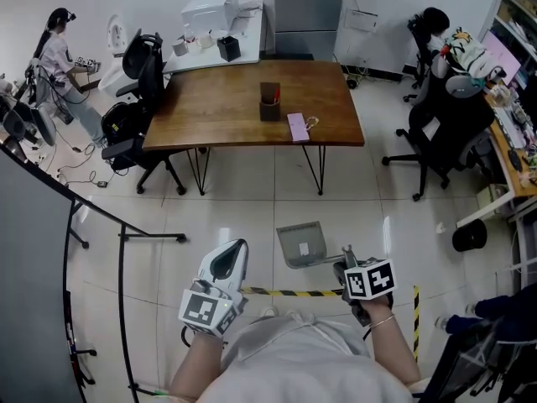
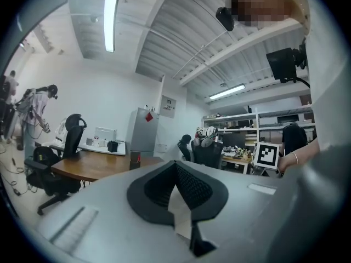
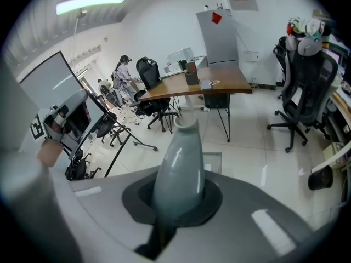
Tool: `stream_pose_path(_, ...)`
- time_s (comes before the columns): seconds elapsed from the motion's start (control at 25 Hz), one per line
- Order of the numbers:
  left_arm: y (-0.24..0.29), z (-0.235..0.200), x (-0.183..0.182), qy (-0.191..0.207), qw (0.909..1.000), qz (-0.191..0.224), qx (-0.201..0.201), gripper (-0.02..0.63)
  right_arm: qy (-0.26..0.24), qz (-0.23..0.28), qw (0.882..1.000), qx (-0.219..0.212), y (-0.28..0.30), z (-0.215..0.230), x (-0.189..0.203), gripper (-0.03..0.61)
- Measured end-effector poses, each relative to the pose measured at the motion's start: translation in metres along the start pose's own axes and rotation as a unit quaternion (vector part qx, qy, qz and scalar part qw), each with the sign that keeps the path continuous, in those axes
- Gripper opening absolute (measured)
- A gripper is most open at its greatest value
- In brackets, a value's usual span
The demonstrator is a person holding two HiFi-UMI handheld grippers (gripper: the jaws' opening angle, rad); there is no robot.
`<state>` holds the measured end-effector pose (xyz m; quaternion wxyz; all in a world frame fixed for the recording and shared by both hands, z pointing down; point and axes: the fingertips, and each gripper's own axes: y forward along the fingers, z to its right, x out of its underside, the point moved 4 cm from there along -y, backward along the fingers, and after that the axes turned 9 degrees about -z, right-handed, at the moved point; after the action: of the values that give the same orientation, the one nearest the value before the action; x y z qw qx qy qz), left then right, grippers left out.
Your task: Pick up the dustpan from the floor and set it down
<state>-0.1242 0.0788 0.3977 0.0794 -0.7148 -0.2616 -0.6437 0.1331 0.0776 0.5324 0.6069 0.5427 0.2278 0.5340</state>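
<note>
A: The right claw (image 1: pixel 346 263) is clamped on the dustpan (image 1: pixel 302 243) by its handle (image 3: pixel 178 169), pan jutting ahead of it. The left claw (image 1: pixel 232 257) is closed, empty.
B: That smooth, tapered handle may slip, swinging the pan down.

Floor (image 1: pixel 252 212) ahead of the right gripper (image 1: pixel 346 264) lies open; table (image 1: pixel 243 107) and chairs (image 1: pixel 445 128) stand beyond.

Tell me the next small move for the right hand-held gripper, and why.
Probably lift a little. The right hand-held gripper is shut on the handle of the dustpan, and the pan looks close to the floor, so raising it should give clearance before it is set down.
</note>
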Motion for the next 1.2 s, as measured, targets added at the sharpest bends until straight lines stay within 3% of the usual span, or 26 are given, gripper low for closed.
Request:
stream_pose_path(0.84,0.022,0.007,0.004,0.013,0.9996,-0.011,-0.024,0.015,-0.006,-0.012,1.000,-0.006,0.000,0.040,-0.003,0.000)
stream_pose_path(1.2,0.092,-0.053,0.006,-0.003,0.9997,-0.026,-0.001,0.015,0.035,-0.049,0.998,0.002,0.052,0.071,-0.051,0.000)
